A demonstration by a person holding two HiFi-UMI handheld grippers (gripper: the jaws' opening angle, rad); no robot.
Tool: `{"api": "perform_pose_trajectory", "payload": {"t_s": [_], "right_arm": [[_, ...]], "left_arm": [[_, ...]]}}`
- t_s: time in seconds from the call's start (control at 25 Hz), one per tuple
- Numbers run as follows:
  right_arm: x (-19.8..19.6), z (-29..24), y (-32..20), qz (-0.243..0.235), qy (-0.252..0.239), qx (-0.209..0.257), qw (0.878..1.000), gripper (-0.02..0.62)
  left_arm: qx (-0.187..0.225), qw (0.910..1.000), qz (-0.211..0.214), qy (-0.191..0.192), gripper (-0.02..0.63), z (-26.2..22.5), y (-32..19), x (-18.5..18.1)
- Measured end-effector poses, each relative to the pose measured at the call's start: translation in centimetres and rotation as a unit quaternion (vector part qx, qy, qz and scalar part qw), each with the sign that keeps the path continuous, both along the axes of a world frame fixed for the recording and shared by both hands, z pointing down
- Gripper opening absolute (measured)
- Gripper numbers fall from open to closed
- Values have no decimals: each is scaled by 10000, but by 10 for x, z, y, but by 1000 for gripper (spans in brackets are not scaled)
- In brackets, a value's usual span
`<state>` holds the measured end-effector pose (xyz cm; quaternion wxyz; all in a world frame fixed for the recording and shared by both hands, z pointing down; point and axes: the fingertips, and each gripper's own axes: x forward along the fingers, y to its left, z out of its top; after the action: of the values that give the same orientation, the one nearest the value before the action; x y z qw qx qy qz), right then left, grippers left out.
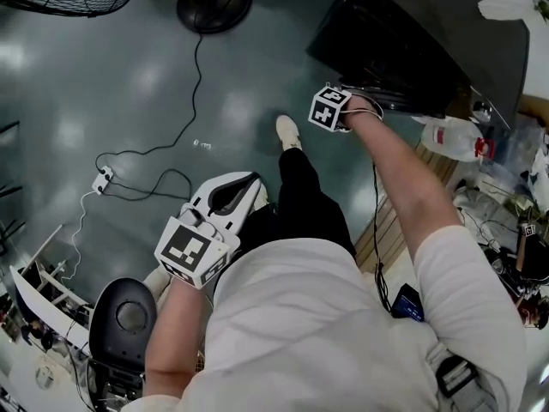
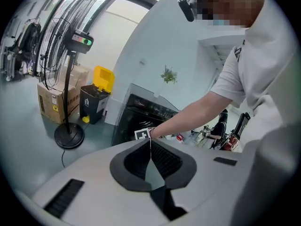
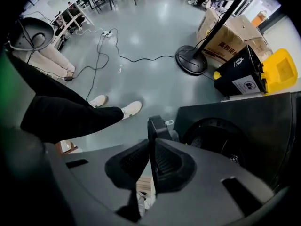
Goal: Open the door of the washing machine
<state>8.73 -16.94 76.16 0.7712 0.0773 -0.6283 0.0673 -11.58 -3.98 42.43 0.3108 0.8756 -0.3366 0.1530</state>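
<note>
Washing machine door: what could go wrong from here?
1. The right gripper has its jaws nearly together at the edge of the door, so it may slip off.
2. The swinging door could hit the person's shoe close by.
3. Stepping back, the person might trip on the cable on the floor.

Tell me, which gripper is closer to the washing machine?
Right. The right gripper is at the front of the washing machine; the left gripper is back by the person's legs, well apart.
</note>
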Motion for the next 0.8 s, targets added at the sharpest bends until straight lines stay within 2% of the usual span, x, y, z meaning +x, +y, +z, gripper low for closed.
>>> {"api": "perform_pose_trajectory", "payload": {"t_s": [0.36,0.8], "right_arm": [[2,-2,59,-68,180,126,9997,49],[20,-2,126,498,224,328,9980,54]], "left_arm": [[98,9997,193,60,17,-2,33,-26],[161,9960,869,143,17,9,82,-23]]}}
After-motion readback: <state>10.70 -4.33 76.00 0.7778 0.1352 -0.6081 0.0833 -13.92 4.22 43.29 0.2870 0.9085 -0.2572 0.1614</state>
